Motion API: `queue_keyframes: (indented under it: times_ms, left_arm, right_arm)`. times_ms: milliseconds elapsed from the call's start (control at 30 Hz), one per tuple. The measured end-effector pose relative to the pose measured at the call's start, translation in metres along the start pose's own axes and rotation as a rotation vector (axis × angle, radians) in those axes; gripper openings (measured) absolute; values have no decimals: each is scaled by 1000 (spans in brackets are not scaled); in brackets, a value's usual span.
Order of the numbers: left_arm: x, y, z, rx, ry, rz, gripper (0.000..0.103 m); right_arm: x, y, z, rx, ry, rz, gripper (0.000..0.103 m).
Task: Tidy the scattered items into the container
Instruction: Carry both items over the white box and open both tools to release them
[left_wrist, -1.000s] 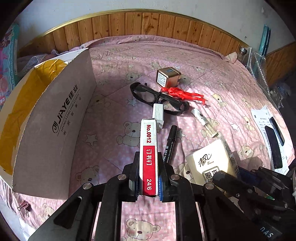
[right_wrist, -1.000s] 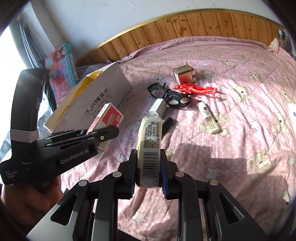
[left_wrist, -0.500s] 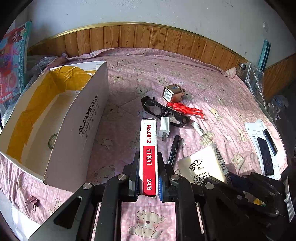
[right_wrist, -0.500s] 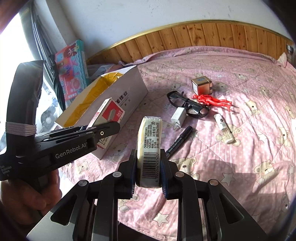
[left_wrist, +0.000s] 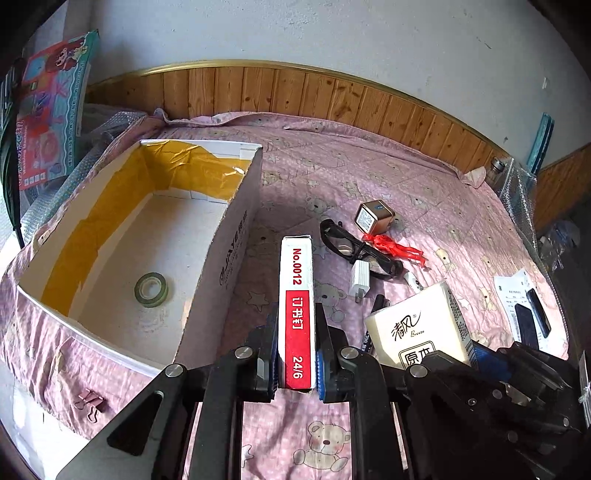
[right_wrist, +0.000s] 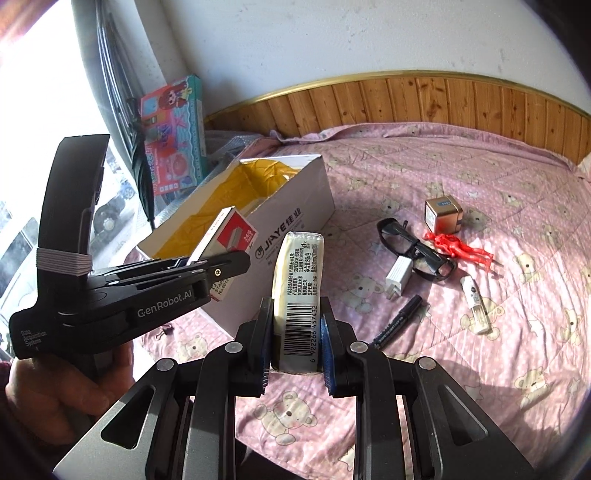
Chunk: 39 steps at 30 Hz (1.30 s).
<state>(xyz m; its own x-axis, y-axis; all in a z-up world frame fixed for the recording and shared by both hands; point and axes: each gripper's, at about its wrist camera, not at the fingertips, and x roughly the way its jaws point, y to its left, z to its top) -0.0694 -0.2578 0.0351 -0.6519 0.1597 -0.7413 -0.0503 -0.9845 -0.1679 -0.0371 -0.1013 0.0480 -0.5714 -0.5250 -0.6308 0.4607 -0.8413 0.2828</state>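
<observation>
Left gripper: clamped on a staple box (red and white, marked No.0012 and 24/6), held lengthwise in the air just beside the near right wall of the cardboard box.

Right gripper: clamped on a pack of tissues, barcode side up, held above the bed just right of the cardboard box.

Container: cardboard box, open-topped and lined with yellow tape, at the bed's left edge. It holds one roll of tape on its floor.

Still loose on the bed, toward the middle: black glasses, white plug adapter, black marker, red plastic figure, small copper-coloured cube, small glass vial. A pink binder clip lies by the box's near corner.

Risks, as judged:
- Both loads head for one opening, so the two grippers may collide over it, being already close together.
- The staple box is gripped near one end; a bump on the box wall could twist it loose outside.
- The light cardboard box may slide off the bed's edge if pushed.
- The tissue pack is soft (it may squeeze out of the grip).
</observation>
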Motion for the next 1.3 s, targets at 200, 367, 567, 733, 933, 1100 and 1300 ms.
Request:
queue_keyframes:
  times_ms: [200, 367, 567, 733, 933, 1100, 1300]
  left_arm:
    - [-10, 19, 9, -30, -25, 24, 15]
    - [-19, 36, 20, -46, -50, 54, 15]
    - [-27, 55, 31, -68, -76, 85, 15]
    - [-30, 70, 39, -85, -89, 108, 15]
    - [-30, 87, 48, -99, -92, 143, 15]
    - [-24, 103, 52, -111, -80, 178, 15]
    - [-13, 123, 54, -121, -56, 215, 15]
  right_arm:
    - [8, 21, 18, -66, 0, 22, 23]
    - [15, 37, 36, -120, -10, 42, 23]
    - [22, 55, 58, -177, -25, 63, 23]
    - [29, 66, 74, -209, -38, 77, 23]
    - [44, 75, 90, -235, -43, 94, 23]
    - [62, 81, 99, -243, -23, 112, 23]
    - [88, 90, 110, -255, 11, 129, 23]
